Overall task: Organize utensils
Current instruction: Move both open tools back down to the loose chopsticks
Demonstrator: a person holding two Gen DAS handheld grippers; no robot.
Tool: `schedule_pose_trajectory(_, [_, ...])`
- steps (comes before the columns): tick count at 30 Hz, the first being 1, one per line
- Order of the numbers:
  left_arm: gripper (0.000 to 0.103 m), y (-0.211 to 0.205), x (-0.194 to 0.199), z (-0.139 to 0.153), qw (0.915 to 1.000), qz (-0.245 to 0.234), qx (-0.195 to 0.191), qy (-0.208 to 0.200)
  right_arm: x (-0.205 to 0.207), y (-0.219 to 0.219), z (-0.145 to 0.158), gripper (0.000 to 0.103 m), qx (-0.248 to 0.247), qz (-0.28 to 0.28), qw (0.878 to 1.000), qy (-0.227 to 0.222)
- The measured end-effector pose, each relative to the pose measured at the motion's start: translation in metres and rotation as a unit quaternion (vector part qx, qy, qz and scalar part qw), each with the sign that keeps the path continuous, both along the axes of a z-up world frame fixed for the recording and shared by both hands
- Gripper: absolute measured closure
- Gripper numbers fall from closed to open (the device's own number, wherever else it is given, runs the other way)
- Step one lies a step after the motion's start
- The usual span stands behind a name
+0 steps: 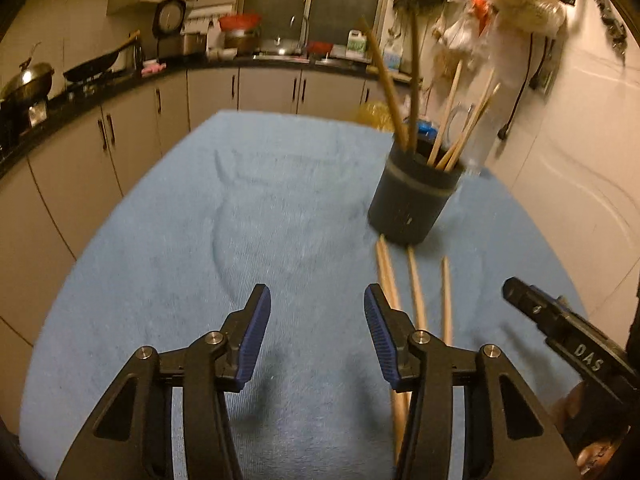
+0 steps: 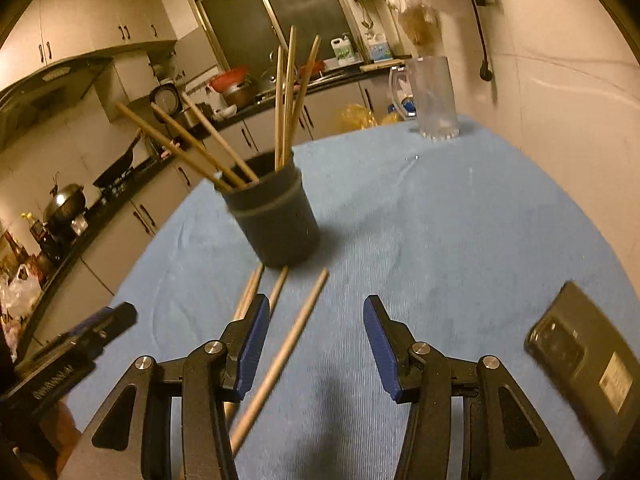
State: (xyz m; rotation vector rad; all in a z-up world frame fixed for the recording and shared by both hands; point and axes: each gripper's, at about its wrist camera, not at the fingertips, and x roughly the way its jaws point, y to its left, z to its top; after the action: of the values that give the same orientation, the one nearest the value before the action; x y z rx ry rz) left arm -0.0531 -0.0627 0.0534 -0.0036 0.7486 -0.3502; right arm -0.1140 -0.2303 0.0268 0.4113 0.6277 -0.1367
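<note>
Three loose chopsticks [image 2: 280, 356] lie on the blue cloth [image 2: 440, 240] of our bench, their far ends just beside the foot of the dark holder cup [image 2: 276, 220], which stands upright with more chopsticks [image 2: 288, 96] leaning out of it. Our left tongs [image 1: 317, 336] hang open over bare cloth, nothing between the pads, the loose sticks just to their right. Our right tongs [image 2: 316, 346] are open too, one stick passing beside the left finger. Near the far edge we see a clear glass [image 2: 434, 96]; a black phone [image 2: 580, 364] lies at right.
</note>
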Motion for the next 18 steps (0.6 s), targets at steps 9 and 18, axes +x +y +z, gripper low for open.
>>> schedule_pose_trajectory(9, [0.050, 0.003, 0.003, -0.025, 0.9998, 0.008, 0.019, 0.008, 0.005, 0.001, -0.022, 0.058, 0.025, -0.006, 0.999, 0.030])
schedule_pose_trajectory(18, [0.050, 0.004, 0.012, -0.027, 0.9996, 0.006, 0.008, 0.025, 0.017, 0.011, -0.028, 0.067, 0.009, 0.007, 0.998, 0.062])
